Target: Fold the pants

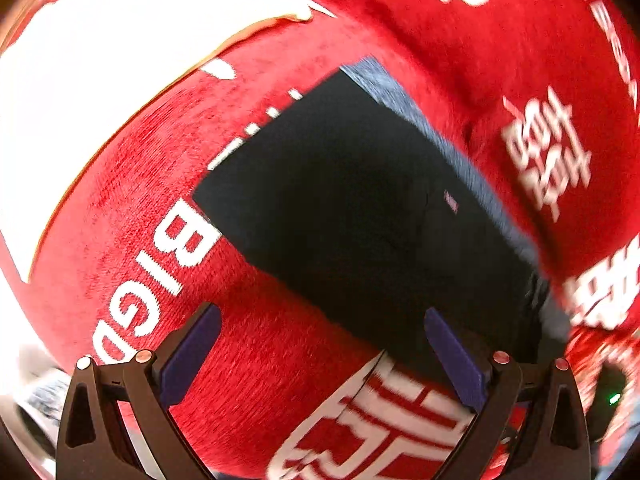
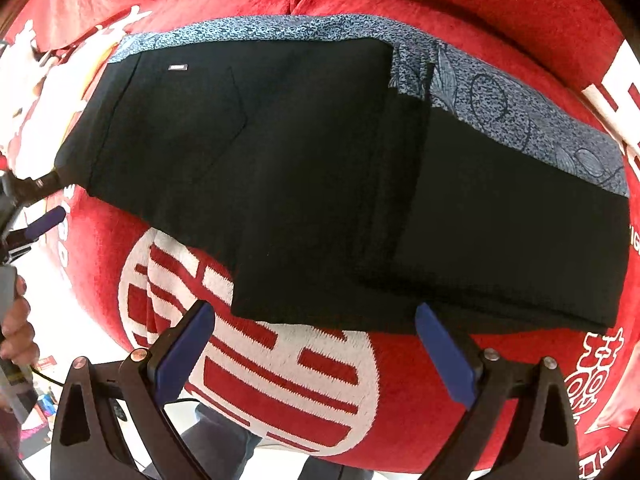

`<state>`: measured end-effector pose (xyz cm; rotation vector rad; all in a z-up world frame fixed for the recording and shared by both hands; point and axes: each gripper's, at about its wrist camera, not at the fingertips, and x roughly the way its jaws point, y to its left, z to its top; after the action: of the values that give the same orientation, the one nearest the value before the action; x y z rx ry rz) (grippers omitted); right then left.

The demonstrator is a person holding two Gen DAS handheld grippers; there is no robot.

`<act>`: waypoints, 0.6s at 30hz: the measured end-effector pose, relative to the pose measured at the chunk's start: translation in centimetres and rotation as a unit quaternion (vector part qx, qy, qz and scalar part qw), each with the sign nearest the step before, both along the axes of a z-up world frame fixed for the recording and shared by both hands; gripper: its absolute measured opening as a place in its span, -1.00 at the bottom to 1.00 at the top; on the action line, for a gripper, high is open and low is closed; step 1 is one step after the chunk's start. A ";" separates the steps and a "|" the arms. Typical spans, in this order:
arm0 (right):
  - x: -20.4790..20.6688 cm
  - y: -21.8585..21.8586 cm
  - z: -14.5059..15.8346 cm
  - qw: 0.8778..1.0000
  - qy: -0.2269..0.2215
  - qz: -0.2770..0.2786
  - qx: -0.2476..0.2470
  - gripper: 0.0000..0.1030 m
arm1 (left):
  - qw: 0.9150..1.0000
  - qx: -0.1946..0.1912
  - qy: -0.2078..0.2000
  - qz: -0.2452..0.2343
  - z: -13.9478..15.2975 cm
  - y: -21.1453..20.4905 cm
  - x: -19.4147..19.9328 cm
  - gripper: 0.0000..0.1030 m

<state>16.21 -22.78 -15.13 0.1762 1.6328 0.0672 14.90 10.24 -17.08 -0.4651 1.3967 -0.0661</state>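
The black pants (image 2: pixel 304 176) lie folded flat on a red cloth (image 2: pixel 400 364), with a blue patterned strip (image 2: pixel 500 100) along their far edge. A folded layer (image 2: pixel 500 240) lies on top at the right. My right gripper (image 2: pixel 316 316) is open and empty, just short of the pants' near edge. In the left wrist view the pants (image 1: pixel 360 208) lie ahead. My left gripper (image 1: pixel 320 316) is open and empty above the cloth (image 1: pixel 260 360), its right finger (image 1: pixel 452 356) over the pants' corner. The left gripper also shows in the right wrist view (image 2: pixel 36 200) by the waistband end.
The red cloth with white lettering (image 1: pixel 176 248) covers the table. A white area (image 1: pixel 100 60) lies past the cloth's edge at upper left. A person's hand (image 2: pixel 16 332) and the floor show at the right wrist view's lower left.
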 end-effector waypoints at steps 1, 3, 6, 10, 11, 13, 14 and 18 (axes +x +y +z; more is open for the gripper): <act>0.1 0.0 -0.1 1.000 0.000 0.001 0.000 0.96 | 1.000 -0.013 -0.003 0.010 0.0 0.6 0.1 0.98; 0.1 0.2 -0.3 1.000 -0.001 0.003 -0.001 0.96 | 0.998 -0.049 -0.012 0.024 -0.3 1.6 0.0 0.98; 0.3 0.4 -0.4 1.000 -0.002 0.008 -0.003 0.96 | 0.994 -0.105 -0.019 0.026 -1.0 2.0 0.0 0.98; 0.7 0.7 -0.7 1.000 -0.004 0.015 -0.005 0.96 | 0.990 -0.137 -0.026 0.032 -1.9 1.2 0.0 0.98; 0.7 0.7 -0.7 1.000 -0.004 0.016 -0.004 0.96 | 0.989 -0.140 -0.034 0.035 -1.9 1.2 -0.1 0.98; 0.7 0.8 -0.8 1.000 -0.005 0.015 -0.002 0.96 | 0.987 -0.151 -0.041 0.041 -1.8 1.3 0.0 0.98; 0.7 0.8 -0.8 1.000 -0.006 0.014 0.000 0.96 | 0.986 -0.155 -0.043 0.045 -1.9 1.3 0.1 0.98; 0.4 0.6 -1.1 1.000 -0.007 0.013 0.004 0.97 | 0.980 -0.180 -0.048 0.064 -1.0 1.3 0.7 0.98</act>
<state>16.66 -22.17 -16.19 0.1595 1.6206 0.0954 15.62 11.53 -18.03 -0.8416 1.2582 -0.2360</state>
